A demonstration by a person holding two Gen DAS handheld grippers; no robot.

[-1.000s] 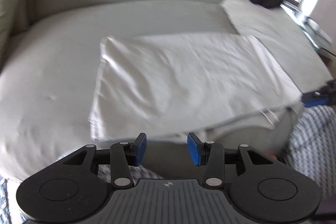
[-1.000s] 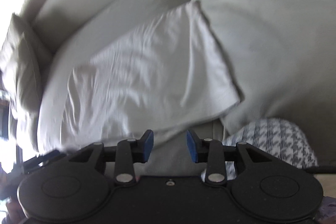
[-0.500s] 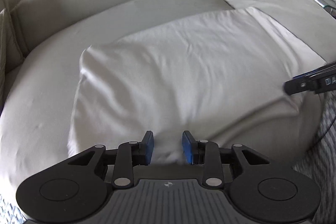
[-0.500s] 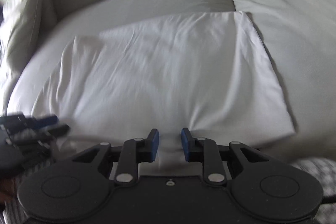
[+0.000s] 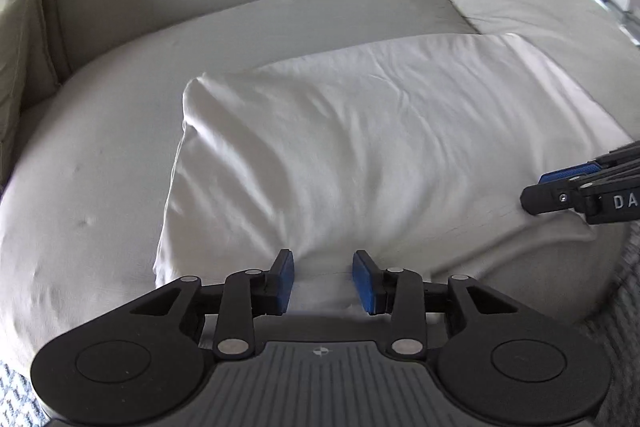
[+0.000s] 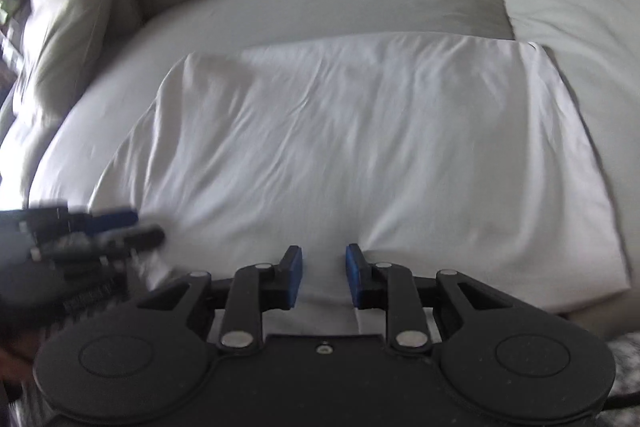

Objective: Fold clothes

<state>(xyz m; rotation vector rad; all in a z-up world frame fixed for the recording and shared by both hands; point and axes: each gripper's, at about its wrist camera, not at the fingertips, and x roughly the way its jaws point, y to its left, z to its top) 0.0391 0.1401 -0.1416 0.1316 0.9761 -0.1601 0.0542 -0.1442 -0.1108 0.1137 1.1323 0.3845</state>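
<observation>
Both grippers, left gripper (image 5: 322,281) and right gripper (image 6: 323,275), are held part-open, empty, at the white cloth's (image 5: 380,155) lower-frame edge, presumably for pinching.

Grey sofa (image 5: 100,167), side cushion (image 6: 72,27), perhaps patterned rug (image 5: 624,327)

Left claw (image 5: 323,281) open at white cloth (image 5: 360,147) near edge, on sofa (image 5: 100,187).

White letters "DA", cut off, on the right gripper (image 5: 560,187)
</observation>
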